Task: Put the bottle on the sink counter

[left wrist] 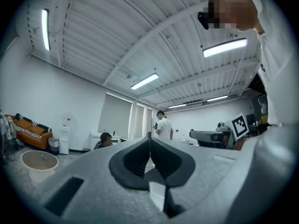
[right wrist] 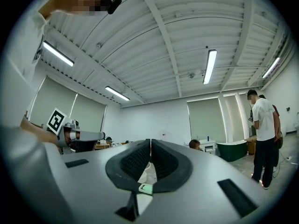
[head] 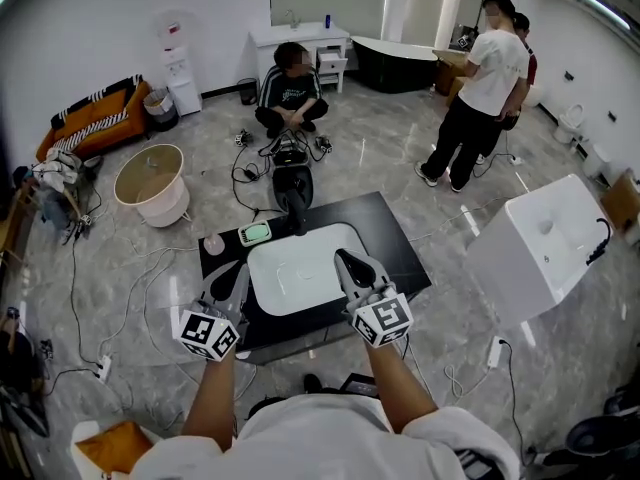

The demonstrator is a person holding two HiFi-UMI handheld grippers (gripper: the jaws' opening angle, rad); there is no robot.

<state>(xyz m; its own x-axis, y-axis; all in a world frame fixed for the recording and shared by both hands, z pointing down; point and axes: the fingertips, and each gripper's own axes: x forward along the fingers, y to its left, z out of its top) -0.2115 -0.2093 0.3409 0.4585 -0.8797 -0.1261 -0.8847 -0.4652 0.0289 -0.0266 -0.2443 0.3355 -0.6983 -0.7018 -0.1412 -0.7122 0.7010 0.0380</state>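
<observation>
Starting at the left back corner of the black sink counter (head: 395,238), there's a pale pink rounded thing (head: 213,244). That's possibly the bottle seen from above, but honestly I can't tell. The left gripper (head: 237,268) hovers over the front left edge, jaws pressed together with nothing in them. Along the back edge sit a small green-and-white tray (head: 255,233) and a black faucet (head: 297,208), with the white oval basin (head: 300,278) filling the middle. The right gripper (head: 344,258) is over the basin's right rim, also closed and empty. If the pink thing is the bottle, I'd keep both grippers well clear of it. If not, stand it upright on bare black counter, not in the basin.
</observation>
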